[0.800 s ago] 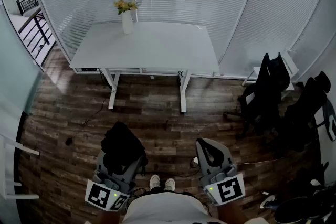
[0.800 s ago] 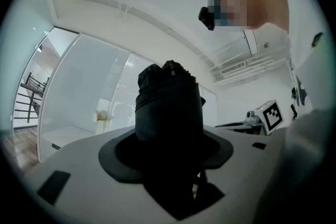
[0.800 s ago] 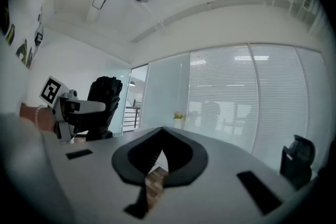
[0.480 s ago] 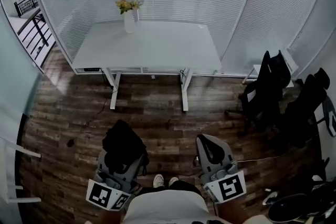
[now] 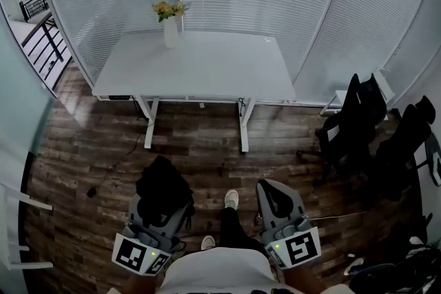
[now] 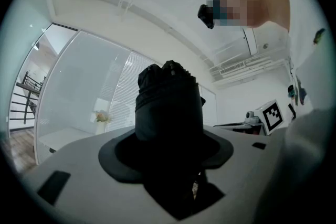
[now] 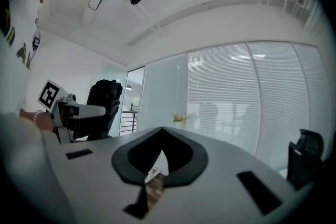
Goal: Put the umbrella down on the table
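A folded black umbrella (image 5: 162,188) (image 6: 169,107) stands upright between the jaws of my left gripper (image 5: 163,203) (image 6: 169,152), which is shut on it low at the view's left. From the right gripper view the umbrella (image 7: 103,105) shows as a dark bundle at the left. My right gripper (image 5: 275,197) (image 7: 156,162) is level beside it, with its jaws together and nothing between them. The white table (image 5: 207,69) stands ahead across the wooden floor, well apart from both grippers.
A white vase of yellow flowers (image 5: 170,25) sits at the table's far left corner. Black office chairs (image 5: 358,122) stand to the right. Blinds and glass walls close off the room behind the table. My leg and shoe (image 5: 231,200) show between the grippers.
The table has drawn slightly nearer in the head view, and one foot has stepped forward between the grippers. Both grippers keep their places, and the umbrella stays held.
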{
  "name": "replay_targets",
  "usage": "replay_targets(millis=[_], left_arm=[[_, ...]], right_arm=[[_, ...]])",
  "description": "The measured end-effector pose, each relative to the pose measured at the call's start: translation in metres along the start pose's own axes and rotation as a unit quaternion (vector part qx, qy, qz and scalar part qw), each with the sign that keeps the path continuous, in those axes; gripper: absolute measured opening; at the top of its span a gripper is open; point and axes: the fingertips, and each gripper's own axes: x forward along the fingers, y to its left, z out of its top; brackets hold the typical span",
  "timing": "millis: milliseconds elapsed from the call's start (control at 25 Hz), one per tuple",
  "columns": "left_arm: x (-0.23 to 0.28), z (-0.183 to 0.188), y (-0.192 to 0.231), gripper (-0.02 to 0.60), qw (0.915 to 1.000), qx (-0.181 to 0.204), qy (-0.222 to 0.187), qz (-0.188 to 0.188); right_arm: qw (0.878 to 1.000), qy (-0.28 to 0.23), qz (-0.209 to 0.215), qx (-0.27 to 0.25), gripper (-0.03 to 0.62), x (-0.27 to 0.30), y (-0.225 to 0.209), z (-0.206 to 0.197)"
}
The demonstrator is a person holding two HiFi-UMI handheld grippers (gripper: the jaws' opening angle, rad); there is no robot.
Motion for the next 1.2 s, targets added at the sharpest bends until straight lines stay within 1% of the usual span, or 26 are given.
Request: replay_targets(millis=[200, 320, 520, 680, 800, 960, 1200], left_arm=[[0.055, -0.008, 0.015, 0.267, 1.0000, 0.002, -0.002, 0.005], [0.100, -0.010, 0.023, 0.268, 0.9999, 0.010, -0.004, 0.006], [0.179, -0.013, 0.036, 0.267, 0.9999, 0.009, -0.001, 0.013], [0.244, -0.013, 0.041, 0.267, 0.9998, 0.016, -0.005, 0.013], [0.283, -0.015, 0.047, 0.267, 0.9997, 0.016, -0.008, 0.014], [0.323, -0.020, 0.058, 0.267, 0.9997, 0.012, -0.013, 0.016], [0.364, -0.027, 0.071, 0.267, 0.9997, 0.016, -0.007, 0.017]], right_arm=[[1.000, -0.007, 0.003, 0.006, 0.009, 0.039, -0.045, -0.008], [1.000, -0.010, 0.006, 0.010, 0.009, 0.067, -0.084, -0.011], [1.000, -0.006, 0.008, 0.011, 0.009, 0.112, -0.152, -0.012], [1.000, -0.013, 0.006, 0.009, 0.009, 0.143, -0.209, -0.012], [1.000, -0.003, 0.005, 0.006, 0.009, 0.165, -0.245, -0.018], [1.000, -0.004, 0.006, 0.003, 0.009, 0.193, -0.278, -0.021], [1.000, 0.006, 0.007, 0.015, 0.009, 0.219, -0.306, -0.033]])
